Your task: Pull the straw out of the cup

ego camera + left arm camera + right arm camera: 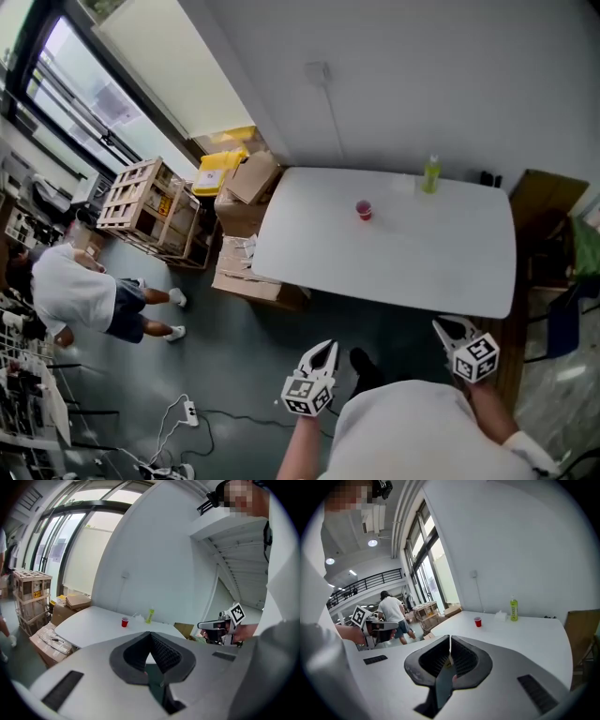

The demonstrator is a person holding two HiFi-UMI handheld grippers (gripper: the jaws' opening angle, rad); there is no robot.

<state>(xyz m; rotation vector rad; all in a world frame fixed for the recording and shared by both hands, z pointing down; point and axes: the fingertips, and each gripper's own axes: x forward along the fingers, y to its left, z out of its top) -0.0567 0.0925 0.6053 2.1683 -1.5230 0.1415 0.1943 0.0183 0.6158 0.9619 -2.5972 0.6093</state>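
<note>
A small red cup (364,210) stands on the white table (403,272), toward its far side; it also shows as the red cup (124,622) and the red cup (477,621) in the two gripper views. No straw can be made out at this distance. My left gripper (323,348) and right gripper (449,326) hang side by side short of the table's near edge, well away from the cup. In its own view the left gripper (150,633) has its jaws shut with nothing in them. The right gripper (450,637) is likewise shut and holds nothing.
A green bottle (430,174) stands at the table's far edge, right of the cup. Cardboard boxes (246,187) and a wooden crate (141,202) sit left of the table. A person in a white shirt (75,291) is at the far left. Cables (187,412) lie on the floor.
</note>
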